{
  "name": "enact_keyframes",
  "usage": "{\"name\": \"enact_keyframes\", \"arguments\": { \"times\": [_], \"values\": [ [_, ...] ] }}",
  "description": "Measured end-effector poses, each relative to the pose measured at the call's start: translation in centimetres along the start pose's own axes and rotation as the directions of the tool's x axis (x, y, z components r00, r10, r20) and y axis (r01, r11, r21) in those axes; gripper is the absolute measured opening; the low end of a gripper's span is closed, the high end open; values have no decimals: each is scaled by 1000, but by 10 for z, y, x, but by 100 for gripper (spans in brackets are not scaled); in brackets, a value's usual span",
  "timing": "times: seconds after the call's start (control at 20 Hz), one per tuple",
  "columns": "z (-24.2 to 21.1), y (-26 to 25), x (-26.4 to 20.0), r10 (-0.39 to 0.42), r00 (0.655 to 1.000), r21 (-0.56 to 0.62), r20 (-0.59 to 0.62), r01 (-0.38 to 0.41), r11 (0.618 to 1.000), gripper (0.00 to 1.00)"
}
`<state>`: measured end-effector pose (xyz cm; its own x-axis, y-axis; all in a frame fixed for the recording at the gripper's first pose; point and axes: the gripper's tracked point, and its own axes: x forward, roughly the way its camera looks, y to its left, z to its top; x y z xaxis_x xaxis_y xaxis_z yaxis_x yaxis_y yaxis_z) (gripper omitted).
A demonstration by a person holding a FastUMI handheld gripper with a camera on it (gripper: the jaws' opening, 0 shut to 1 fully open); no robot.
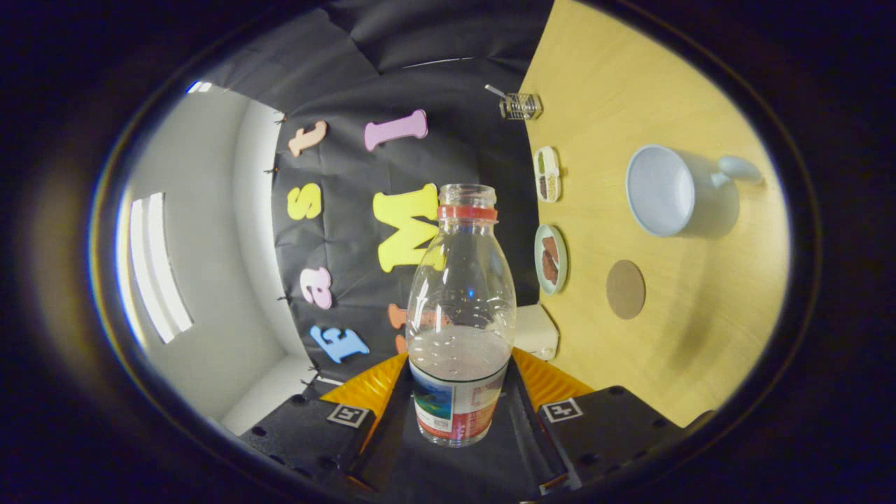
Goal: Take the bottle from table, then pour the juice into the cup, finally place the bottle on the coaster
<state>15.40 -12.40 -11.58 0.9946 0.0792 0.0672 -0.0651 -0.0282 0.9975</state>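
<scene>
gripper (pixel 458 392): fingers clamped on the bottle, one on each side of its lower body
bottle (pixel 460 315): clear plastic, between the fingers, base toward the camera, neck pointing away along the fingers
cap: off, mouth open, red ring (pixel 467 212) round the neck
juice (pixel 458 353): pale cloudy liquid, fills roughly the lower third, a few bubbles at the surface
label (pixel 453 409): printed band round the bottle's bottom part, below the liquid line
view: rolled sideways, so the table (pixel 672 364) appears as a yellow wood surface to the right of the bottle, booth wall behind and to the left
bottle vs table: lifted, not resting on the wood as far as I can tell
cup (pixel 672 190): pale blue mug, opening toward the camera, handle on the far side, empty-looking inside, well apart from the bottle
coaster (pixel 625 289): round brown disc, bare, on the table between cup and fingers, near the cup, apart from it
plate (pixel 551 259): small round green one with brown pieces on it, at the table's far edge near the bottle's shoulder
tray (pixel 547 173): small oblong dish, split compartments with grainy contents, just beyond the plate
wire basket (pixel 521 106): at the table's far corner, a straw-like stick poking out
white block (pixel 535 330): at the table edge, just right of the bottle's body
window (pixel 157 269): bright strips on the white wall left of the cloth
</scene>
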Motion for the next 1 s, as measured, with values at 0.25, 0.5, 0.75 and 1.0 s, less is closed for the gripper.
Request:
{"name": "enact_keyframes", "arguments": {
  "times": [0.25, 0.5, 0.75, 1.0],
  "values": [
    [-6, 12, -10, -41, 998, -263, -45, 27, 964, 75],
    [6, 6, -27, -160, 987, -717, -34, 87, 692, 75],
    [7, 4, -34, -171, 984, -909, 41, 108, 403, 76],
    [8, -4, -51, -198, 972, -978, 128, 157, 139, 76]
  ]
}}
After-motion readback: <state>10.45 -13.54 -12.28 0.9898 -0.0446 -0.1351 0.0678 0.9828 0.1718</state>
